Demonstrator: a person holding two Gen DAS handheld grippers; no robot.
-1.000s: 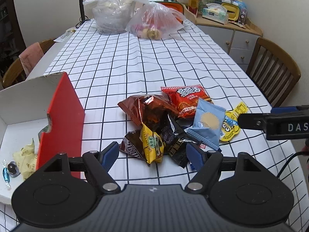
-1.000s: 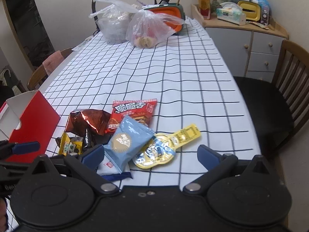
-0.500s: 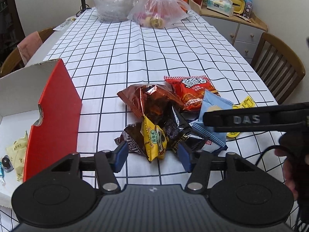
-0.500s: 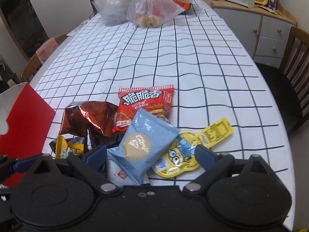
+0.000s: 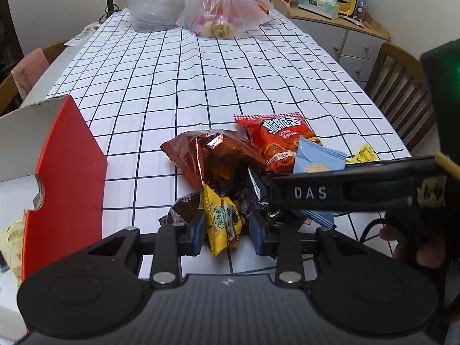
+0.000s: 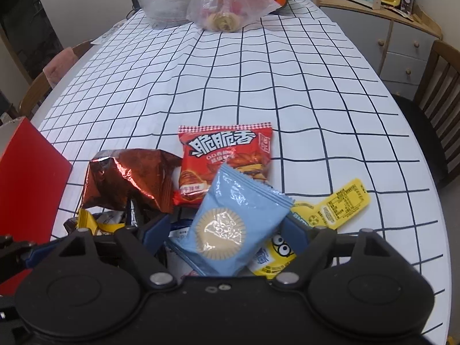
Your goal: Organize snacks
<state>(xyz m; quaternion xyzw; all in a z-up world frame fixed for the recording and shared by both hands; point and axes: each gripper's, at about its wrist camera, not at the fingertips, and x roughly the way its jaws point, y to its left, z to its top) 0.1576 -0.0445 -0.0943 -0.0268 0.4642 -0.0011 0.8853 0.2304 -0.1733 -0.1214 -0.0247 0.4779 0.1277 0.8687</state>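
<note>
A heap of snack packets lies on the checked tablecloth (image 5: 201, 80). My left gripper (image 5: 227, 234) is low over the heap's near edge. Its jaws are closing around a small yellow packet (image 5: 224, 224), with a gap still at the right pad. My right gripper (image 6: 225, 230) straddles a light blue packet (image 6: 230, 218); its jaws are closing too, and the pads are not pressing. One finger (image 5: 260, 185) of the right gripper reaches across the heap. A brown foil bag (image 5: 212, 155), a red bag (image 6: 227, 155) and a yellow cartoon pouch (image 6: 330, 210) lie around. Dark wrappers are partly hidden.
An open red and white box (image 5: 66, 166) stands at the left with a pale packet (image 5: 11, 238) inside. Two filled plastic bags (image 5: 224, 11) sit at the table's far end. Wooden chairs (image 5: 402, 92) flank the table, and a sideboard (image 5: 345, 28) stands behind. A hand (image 5: 408, 244) holds the right gripper.
Both grippers have come down and closer to the heap, and both pairs of jaws have narrowed. The right gripper has slid in from the right, over the packets.
</note>
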